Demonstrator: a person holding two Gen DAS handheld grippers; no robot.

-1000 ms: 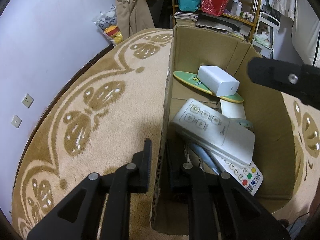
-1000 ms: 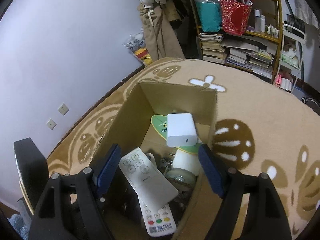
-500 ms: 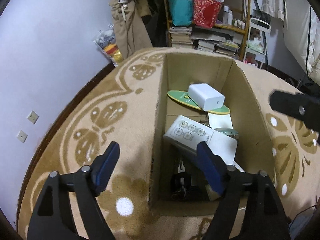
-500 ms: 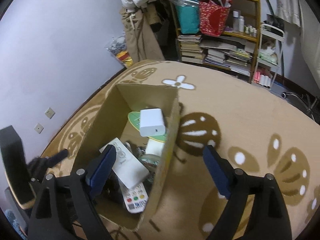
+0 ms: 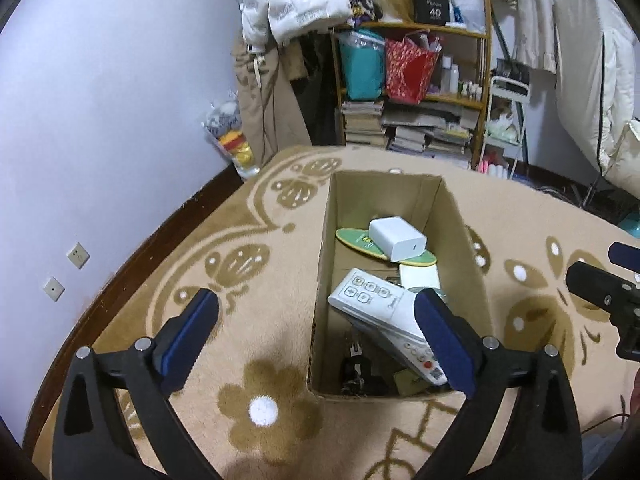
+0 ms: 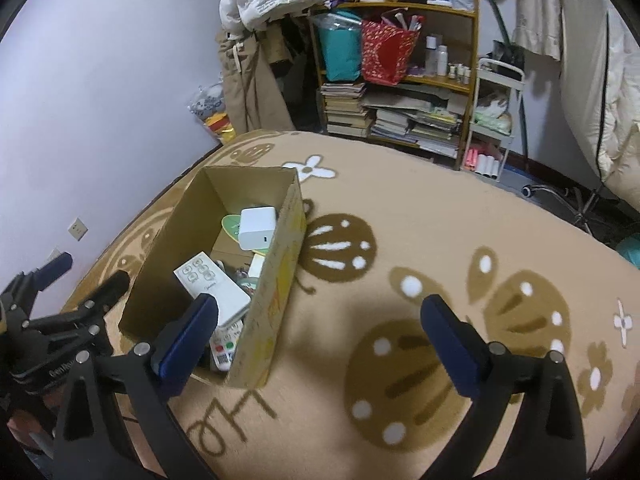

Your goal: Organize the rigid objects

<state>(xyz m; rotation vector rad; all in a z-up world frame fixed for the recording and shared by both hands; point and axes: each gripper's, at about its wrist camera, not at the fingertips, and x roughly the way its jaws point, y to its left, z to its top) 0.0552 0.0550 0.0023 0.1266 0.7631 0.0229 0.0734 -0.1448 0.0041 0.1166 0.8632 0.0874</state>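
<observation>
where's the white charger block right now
The white charger block sits inside the cardboard box, toward its far end, resting on a green oval card, beyond the white remote; in both wrist views.

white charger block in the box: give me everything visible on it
The white charger block is a smooth, rounded rectangular brick, apparently matte plastic, with one small slot-like port on its end face. It lies flat but skewed, toward the far end of the open cardboard box, resting on a flat green oval piece. Nothing else touches it; neither pair of tongs is near it. No cable visible.
</observation>
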